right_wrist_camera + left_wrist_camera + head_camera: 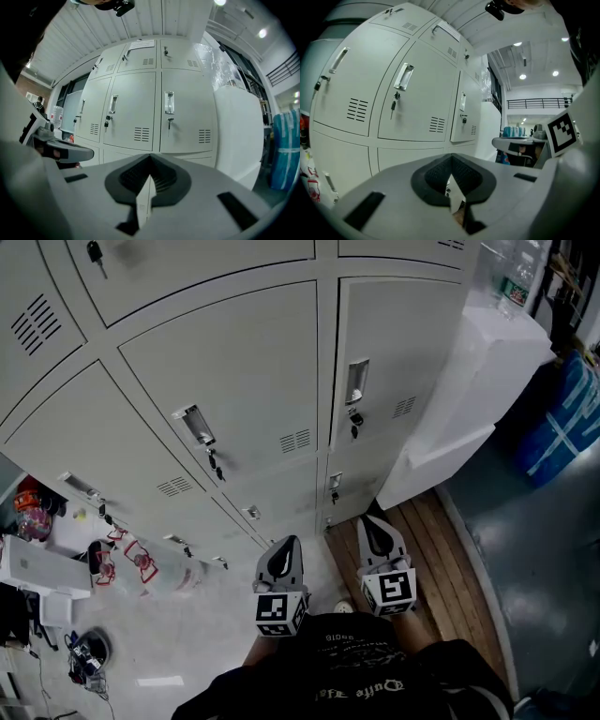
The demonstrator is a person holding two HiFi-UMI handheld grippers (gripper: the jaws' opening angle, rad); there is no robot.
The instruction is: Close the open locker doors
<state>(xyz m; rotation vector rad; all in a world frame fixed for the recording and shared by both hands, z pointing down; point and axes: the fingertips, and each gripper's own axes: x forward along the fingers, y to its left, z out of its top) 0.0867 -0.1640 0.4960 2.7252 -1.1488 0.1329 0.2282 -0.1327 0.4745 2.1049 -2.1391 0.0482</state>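
Right gripper (379, 531): clenched, jaw tips pressed together with nothing between them; it sits at 3 o'clock of its partner and aims at 12 o'clock toward the lockers.
Left gripper (283, 554): clenched and empty too, with only a thin sliver of light below the meeting tips; it is clear of every door.
Lockers (234, 381): pale grey bank at 12 o'clock of both grippers, well apart from them.
Right-column door (398, 343): at 1 o'clock of the right gripper. In the left gripper view its lower edge seems to stand slightly proud of the bank, but in the right gripper view it looks flush, so I cannot tell whether it is ajar.
Other doors: these look flush with the frame.
Handle (356, 381): recessed, on that door's left edge.
Key (354, 424): hangs just below the handle.
White cabinet (478, 371): at 2 o'clock, against the bank's right end.
Wooden boards (441, 549): on the floor at 3 o'clock of the right gripper.
Clutter (122, 559): red-and-white items at 9 o'clock, by the lockers' foot.
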